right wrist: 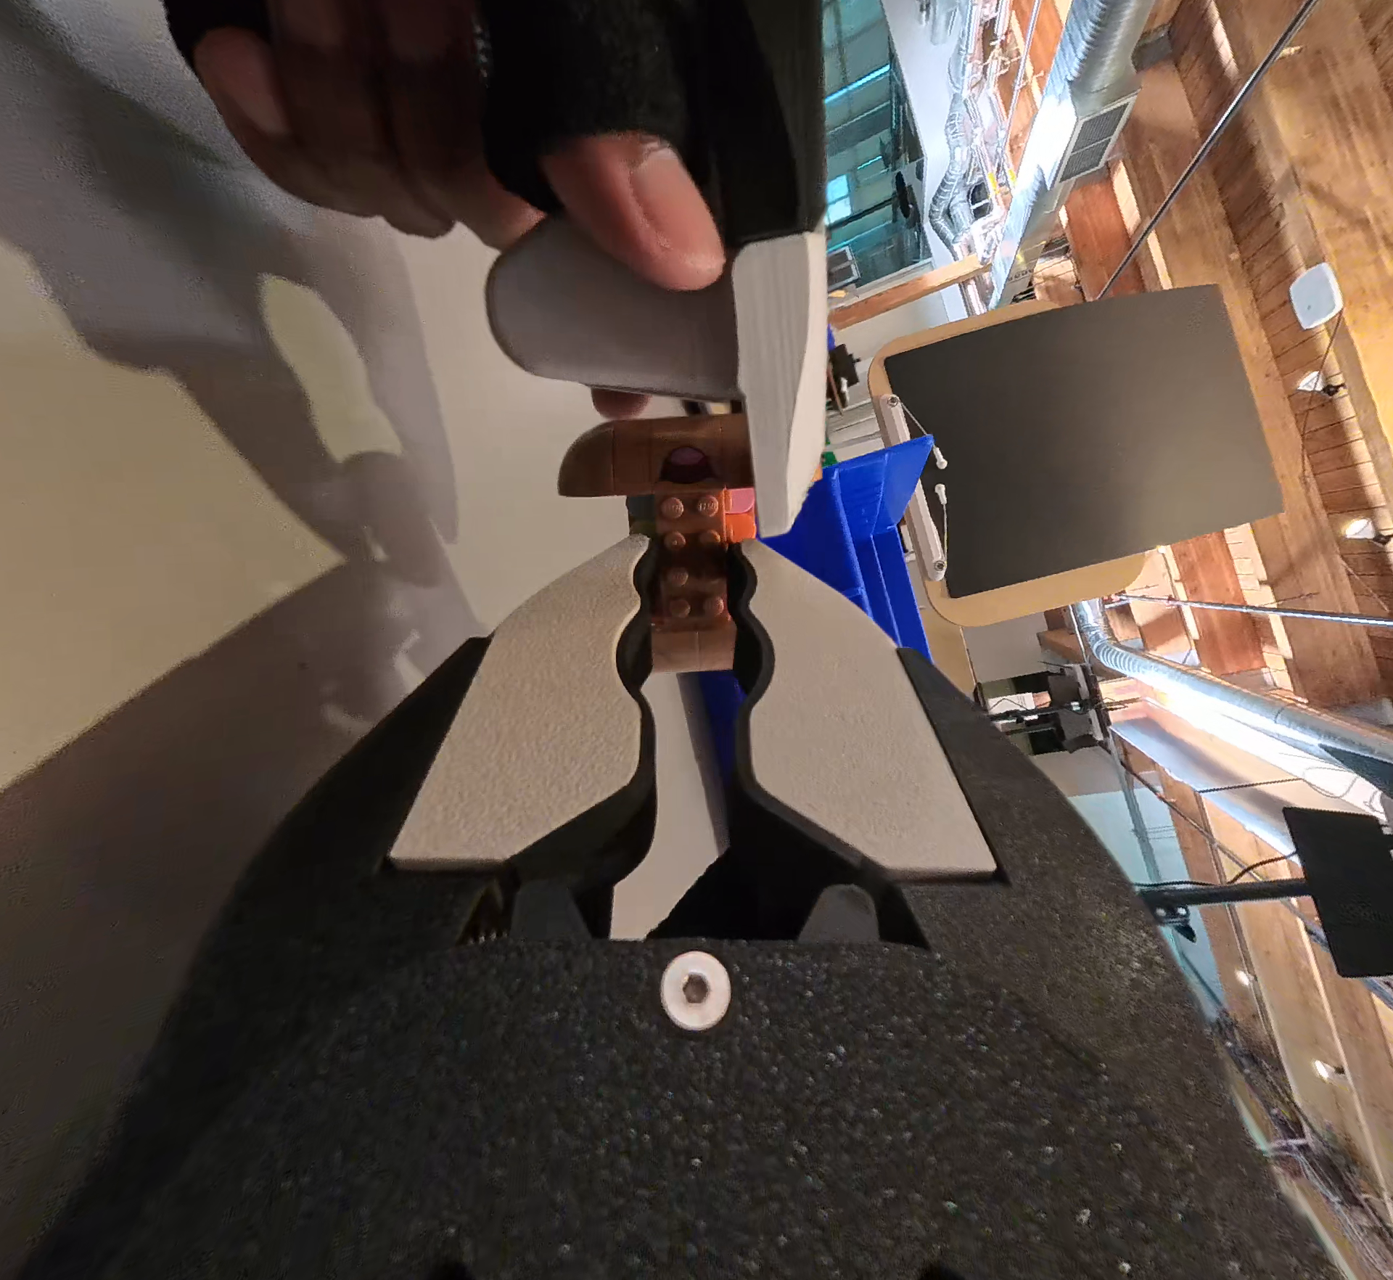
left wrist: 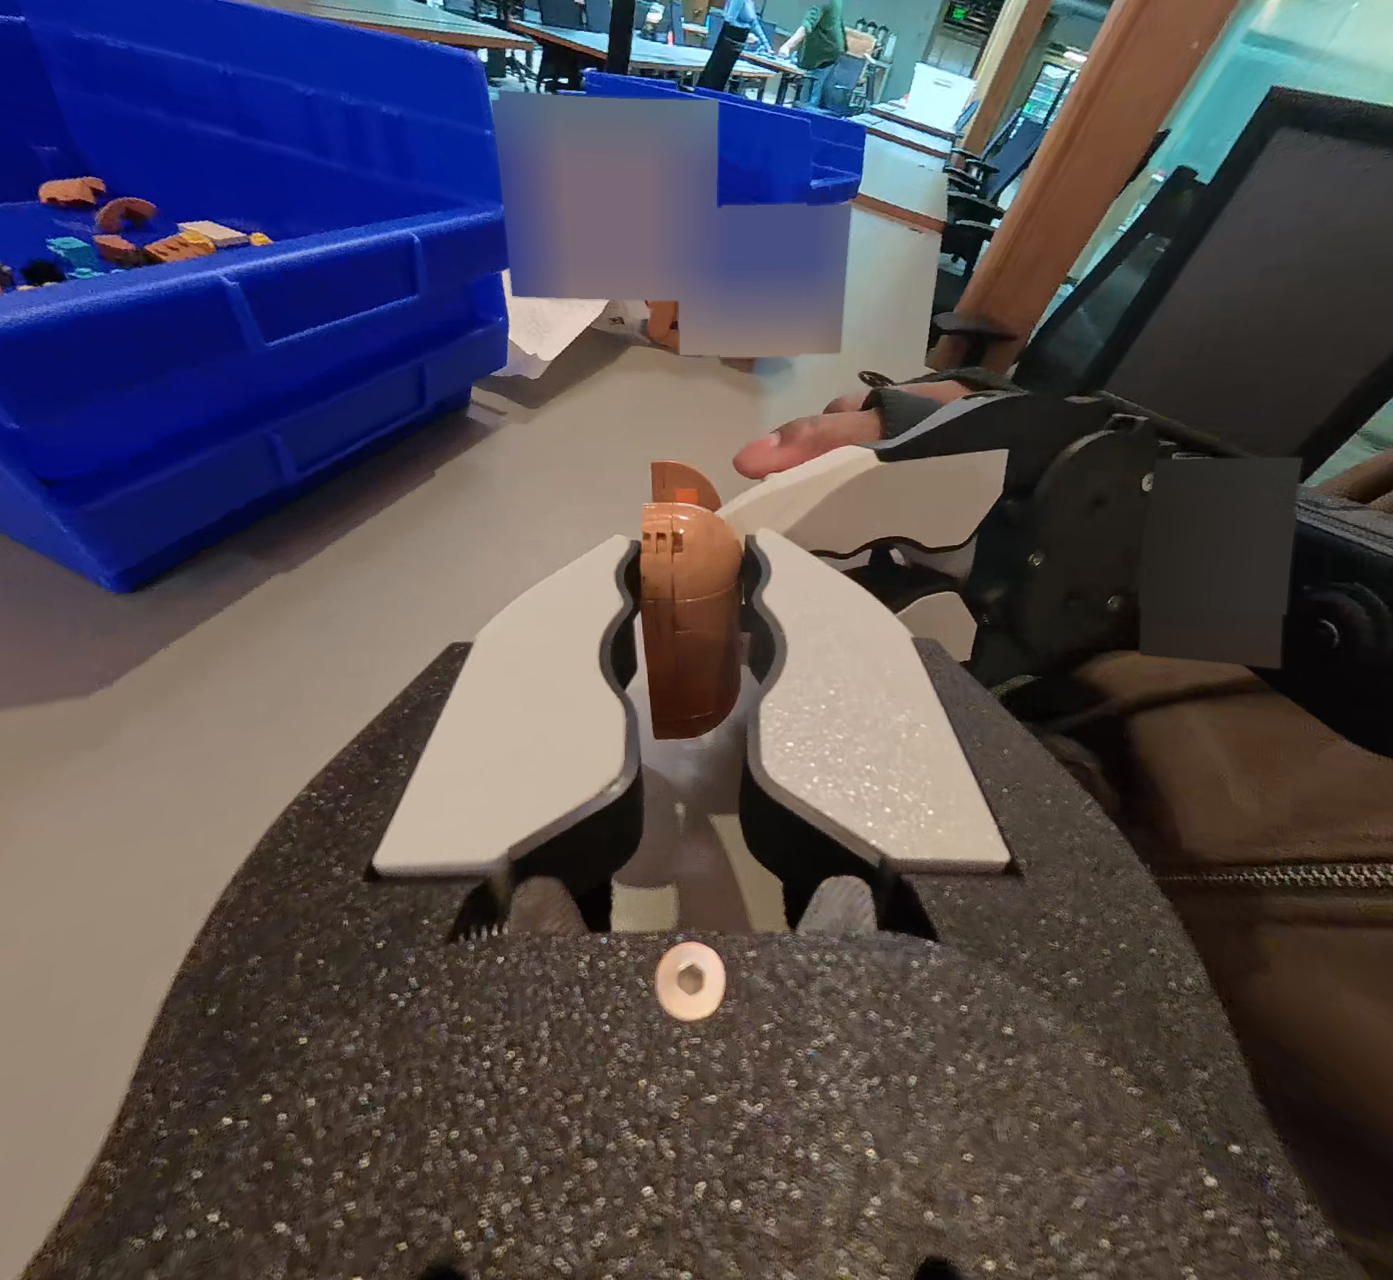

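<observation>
My left gripper (left wrist: 690, 543) is shut on a rounded brown brick assembly (left wrist: 690, 633) and holds it above the grey table (left wrist: 226, 678). My right gripper (right wrist: 690, 550) is shut on a brown studded brick piece (right wrist: 690, 595), turned on its side. The two pieces meet end to end; the rounded assembly (right wrist: 648, 463) sits right against the studded piece. In the left wrist view the right gripper's white fingers (left wrist: 814, 512) come in from the right, with a small brown piece (left wrist: 678, 486) just beyond my own. The left gripper's fingers (right wrist: 626, 331) and a gloved hand (right wrist: 603, 113) fill the top of the right wrist view.
A large blue bin (left wrist: 264, 309) with several loose bricks (left wrist: 136, 233) stands at the left. A second blue bin (left wrist: 784, 143) is farther back. Crumpled white paper (left wrist: 550, 339) lies between them. A black chair back (left wrist: 1244, 264) is at the right. People work at far tables.
</observation>
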